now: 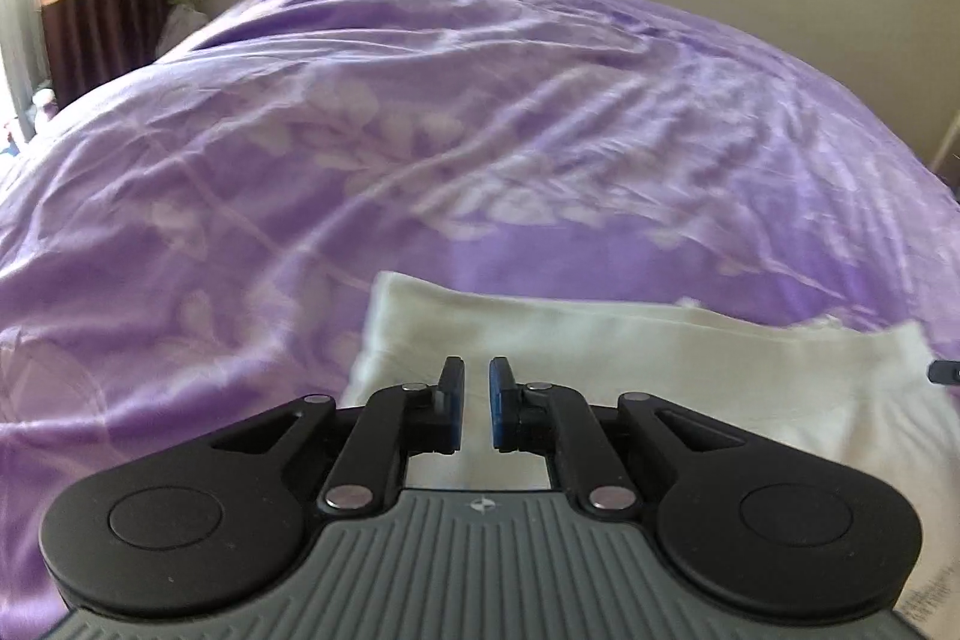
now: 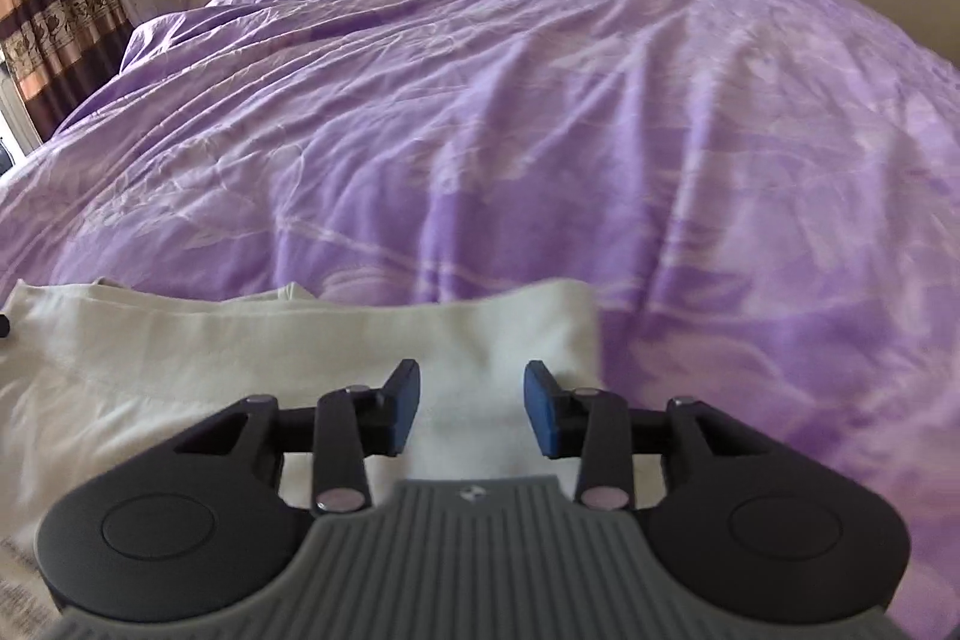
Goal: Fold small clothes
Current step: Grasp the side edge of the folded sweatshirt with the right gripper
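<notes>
A white garment lies flat on the purple bedspread at the near edge of the bed. The left gripper hovers over the garment's left part, its blue pads nearly together with only a narrow slit between them — nothing held. The right gripper sits above the garment's right end, jaws partly apart and empty.

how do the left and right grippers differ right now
The left gripper has its pads nearly together, a narrow slit between them; the right gripper stands clearly open. The left sits over the white garment's left end, the right over its right end. Neither pinches cloth. Both have blue pads and hover above the purple bedspread.
</notes>
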The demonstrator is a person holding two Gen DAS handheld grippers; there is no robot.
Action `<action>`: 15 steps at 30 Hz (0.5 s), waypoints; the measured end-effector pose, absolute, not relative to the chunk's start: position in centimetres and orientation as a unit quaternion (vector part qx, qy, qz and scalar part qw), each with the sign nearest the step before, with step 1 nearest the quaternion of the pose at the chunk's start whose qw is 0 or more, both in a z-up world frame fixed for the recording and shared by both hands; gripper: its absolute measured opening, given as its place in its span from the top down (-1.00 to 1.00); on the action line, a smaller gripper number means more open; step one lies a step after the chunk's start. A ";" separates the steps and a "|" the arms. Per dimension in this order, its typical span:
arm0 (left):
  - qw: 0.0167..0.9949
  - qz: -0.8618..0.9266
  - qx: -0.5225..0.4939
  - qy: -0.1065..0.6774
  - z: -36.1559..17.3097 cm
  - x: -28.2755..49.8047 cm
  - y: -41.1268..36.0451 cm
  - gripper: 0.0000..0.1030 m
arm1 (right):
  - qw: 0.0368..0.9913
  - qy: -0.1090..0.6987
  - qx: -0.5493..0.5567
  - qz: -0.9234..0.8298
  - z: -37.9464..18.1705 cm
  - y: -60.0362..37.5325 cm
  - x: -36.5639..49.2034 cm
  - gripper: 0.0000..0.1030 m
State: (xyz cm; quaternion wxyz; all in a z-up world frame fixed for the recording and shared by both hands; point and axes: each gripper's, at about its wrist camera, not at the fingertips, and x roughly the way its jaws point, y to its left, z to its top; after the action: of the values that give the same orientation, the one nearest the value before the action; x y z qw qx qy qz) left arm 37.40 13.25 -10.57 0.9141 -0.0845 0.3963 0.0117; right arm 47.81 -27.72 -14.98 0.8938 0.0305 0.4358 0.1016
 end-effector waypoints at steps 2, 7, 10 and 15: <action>0.911 -0.009 -0.083 0.404 -10.0 37.1 11.8 0.84 | 0.887 0.447 0.057 0.098 -14.2 -29.8 47.0 0.14; 0.894 -0.062 -0.081 0.435 -9.1 36.5 7.9 0.82 | 0.849 0.501 0.143 0.084 -14.1 -35.4 44.8 0.01; 0.885 -0.090 -0.070 0.451 -8.8 36.1 5.6 0.82 | 0.826 0.528 0.178 0.087 -15.2 -37.7 43.2 -0.06; 0.868 -0.125 -0.039 0.478 -9.3 36.1 1.6 0.75 | 0.792 0.552 0.236 0.110 -18.0 -39.6 41.1 -0.06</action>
State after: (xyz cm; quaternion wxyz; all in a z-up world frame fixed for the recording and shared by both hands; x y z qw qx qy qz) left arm 36.09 1.60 -9.30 0.8684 -0.0395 0.4782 -0.1250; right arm 41.10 -39.61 -17.98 0.7919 0.2363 0.5523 0.1100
